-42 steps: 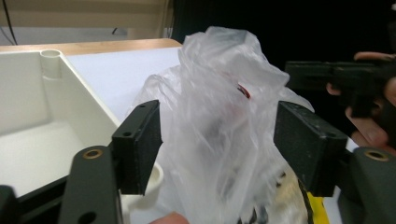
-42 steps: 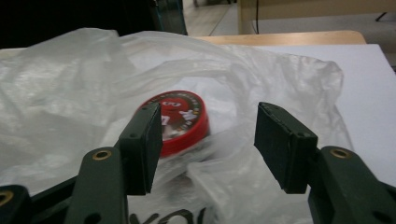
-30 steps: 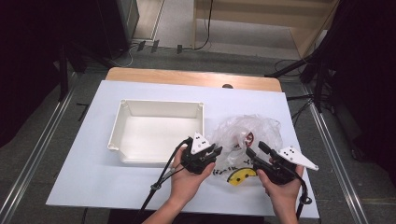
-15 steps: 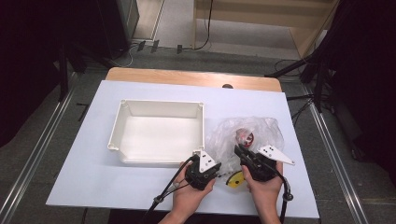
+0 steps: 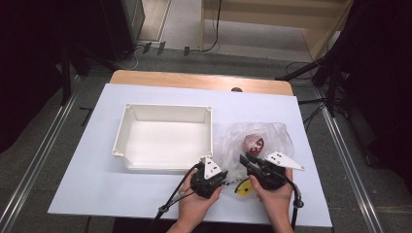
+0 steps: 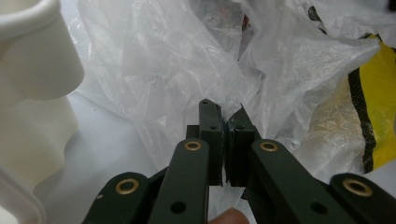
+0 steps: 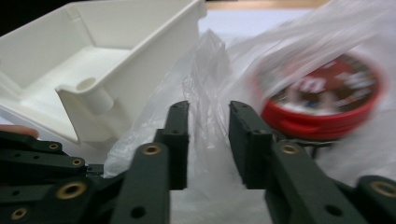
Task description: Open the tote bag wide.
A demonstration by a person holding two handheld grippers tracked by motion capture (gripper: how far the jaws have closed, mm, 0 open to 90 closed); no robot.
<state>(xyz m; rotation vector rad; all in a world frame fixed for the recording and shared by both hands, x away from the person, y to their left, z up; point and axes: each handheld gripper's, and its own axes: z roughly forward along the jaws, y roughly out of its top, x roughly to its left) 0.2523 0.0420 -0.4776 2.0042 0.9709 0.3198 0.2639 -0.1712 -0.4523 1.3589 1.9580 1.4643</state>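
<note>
A crumpled clear plastic bag (image 5: 252, 141) lies on the right half of the worktop (image 5: 97, 179), just right of the white tray (image 5: 165, 138) and touching its near right corner. Inside the bag sit a red round tin (image 5: 254, 143) toward the far side and a yellow-and-black packet (image 5: 243, 188) at the near edge. The left hand-held gripper (image 5: 214, 175) is clamped on a fold of the bag's film, its jaws pressed nearly together with the thin plastic pinched between them, right beside the tray's rounded corner post (image 6: 42, 56). The right hand-held gripper (image 5: 245, 160) stands half open; its jaws have just been opening, and a ridge of the bag's film rises in the gap between them without the pads pressing on it, the red tin just beyond its tip. The tray blocks movement to the left; open worktop lies beyond the bag and to its right, and only a narrow strip remains along the near edge.
</note>
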